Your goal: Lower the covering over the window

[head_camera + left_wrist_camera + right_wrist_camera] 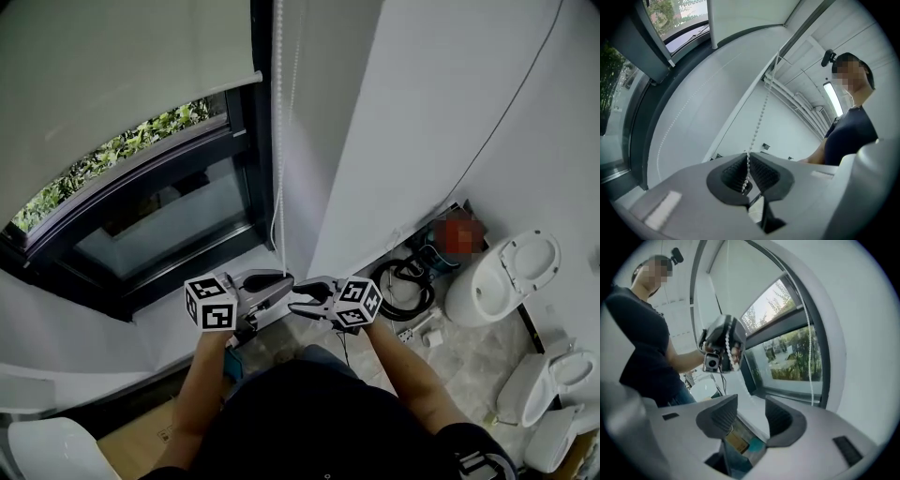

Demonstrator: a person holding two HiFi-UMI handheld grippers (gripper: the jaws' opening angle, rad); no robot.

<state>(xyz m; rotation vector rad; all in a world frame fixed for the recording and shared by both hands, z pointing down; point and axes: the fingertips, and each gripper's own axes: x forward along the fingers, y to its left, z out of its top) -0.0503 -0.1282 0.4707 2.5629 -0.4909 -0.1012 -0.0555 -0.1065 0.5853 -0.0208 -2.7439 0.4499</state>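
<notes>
A white roller blind (112,75) covers the upper part of the dark-framed window (159,216). Its bead chain (278,141) hangs down beside the frame. My left gripper (287,282) is shut on the bead chain (759,122), which runs straight up from between the ribbed pads (733,174). Just to its right, my right gripper (298,296) stands open with nothing between its jaws. In the right gripper view, that gripper (751,405) faces the left gripper (723,343), where beads (726,350) show. A second strand of the chain (811,376) hangs before the glass.
A white wall (422,112) juts out right of the chain. Below it on the floor lie a coiled black hose (403,286), a toilet (502,277) and another toilet (553,384). The pale sill (169,323) runs under the window.
</notes>
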